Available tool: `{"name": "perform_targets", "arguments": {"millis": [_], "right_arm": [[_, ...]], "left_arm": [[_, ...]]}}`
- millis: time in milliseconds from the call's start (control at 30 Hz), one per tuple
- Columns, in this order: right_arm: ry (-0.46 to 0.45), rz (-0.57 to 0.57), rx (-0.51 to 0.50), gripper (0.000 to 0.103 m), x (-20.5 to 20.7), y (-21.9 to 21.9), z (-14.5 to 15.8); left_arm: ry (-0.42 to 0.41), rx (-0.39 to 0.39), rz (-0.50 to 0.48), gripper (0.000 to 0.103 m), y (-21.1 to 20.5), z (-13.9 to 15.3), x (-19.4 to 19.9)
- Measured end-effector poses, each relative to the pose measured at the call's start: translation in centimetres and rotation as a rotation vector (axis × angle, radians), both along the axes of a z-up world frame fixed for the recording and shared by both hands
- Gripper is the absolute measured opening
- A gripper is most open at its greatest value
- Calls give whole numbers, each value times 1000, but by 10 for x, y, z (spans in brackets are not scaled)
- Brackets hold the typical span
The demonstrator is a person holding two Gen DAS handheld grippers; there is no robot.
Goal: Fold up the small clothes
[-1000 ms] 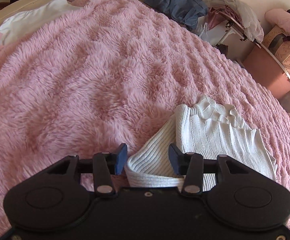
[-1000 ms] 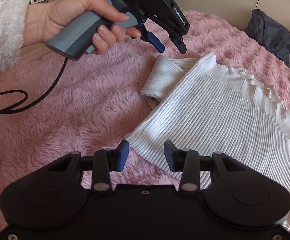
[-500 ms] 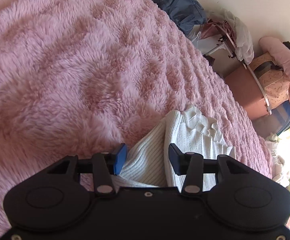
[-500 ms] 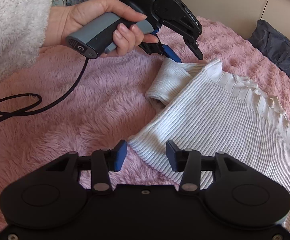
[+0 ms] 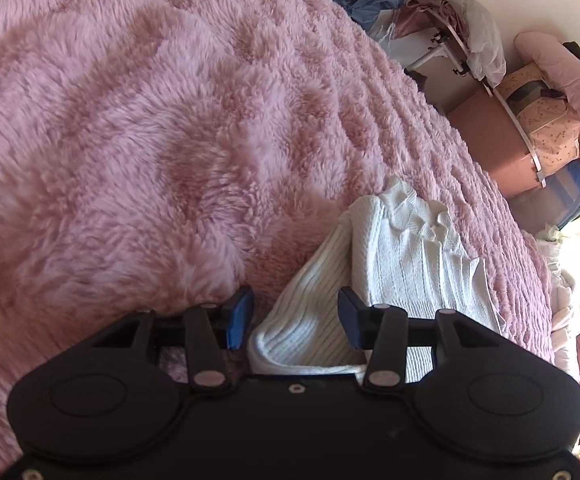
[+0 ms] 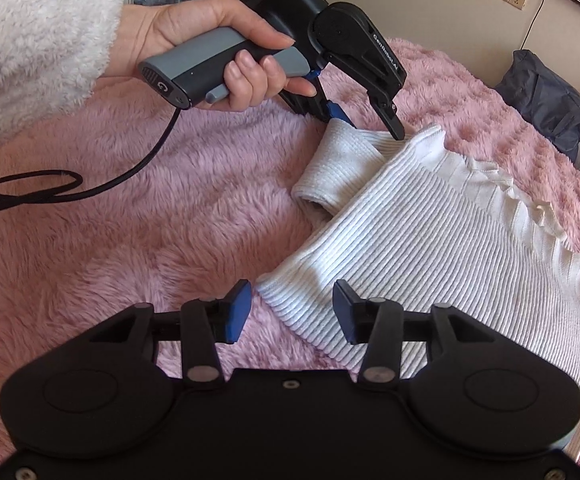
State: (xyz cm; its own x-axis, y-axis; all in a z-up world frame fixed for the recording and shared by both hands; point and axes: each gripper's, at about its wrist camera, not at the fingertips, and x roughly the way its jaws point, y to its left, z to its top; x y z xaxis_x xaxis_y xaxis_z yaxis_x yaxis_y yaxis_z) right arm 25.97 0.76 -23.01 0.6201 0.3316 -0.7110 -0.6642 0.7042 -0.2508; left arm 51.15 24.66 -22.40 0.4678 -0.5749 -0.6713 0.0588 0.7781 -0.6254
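A small white ribbed knit top lies on the pink fluffy blanket. Its short sleeve is folded in over the body. My left gripper is open, its jaws on either side of the sleeve. In the right wrist view the left gripper is at the sleeve's far shoulder end, held by a hand. My right gripper is open, its jaws on either side of the top's near hem corner.
A black cable loops over the blanket on the left. A dark blue bag sits at the far edge of the bed. Beside the bed stand a brown box, a rack with clothes and pink bedding.
My left gripper has come down from above the blanket onto the sleeve's shoulder end and tilted. My right gripper has stayed open at the hem corner.
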Motion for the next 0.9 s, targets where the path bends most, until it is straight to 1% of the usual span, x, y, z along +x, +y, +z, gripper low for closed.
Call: {"name": "perform_targets", "arguments": {"millis": [33,133,300,367,500,567,633,700,733,767,800,833,900], "right_arm": [[2,1,1,45,0,0,0],[5,8,1,46,-1,-1,1],[2,3,2,46,2,-1,-2],[3,2,1,46,3,1,-3],[-28,14,-25,46,2,5,-5],[-50,25,-41,46,-1,7,-6],[-56,36,-52,46,-4,9,-7],[-58,50,-59,46,-6,10,-8],[-61,55,-65,46,-7,10,-9],[-68,58,-74,46,-8,11,-10],[-78,61,-87,44,-9,12,-12],[-87,64,-100,40,-10,14,-14],[-104,63,-109,37,-11,16,-15]], "left_arm": [[-1,-7,-1,48,1,0,1],[-6,4,-27,48,0,0,1],[-25,-121,-70,47,-6,2,-1],[-23,-150,-70,47,-10,2,1],[-14,-120,-72,48,-23,1,6],[5,-82,-56,47,-27,-2,10],[5,-87,-53,44,-26,-3,11],[-7,-109,-61,43,-28,-3,10],[-17,-106,-70,42,-30,-1,9],[-22,-97,-78,40,-32,0,8],[-20,-81,-78,29,-34,0,9],[-4,-69,-70,16,-34,-1,11],[42,-97,-37,12,-30,-5,15]]}}
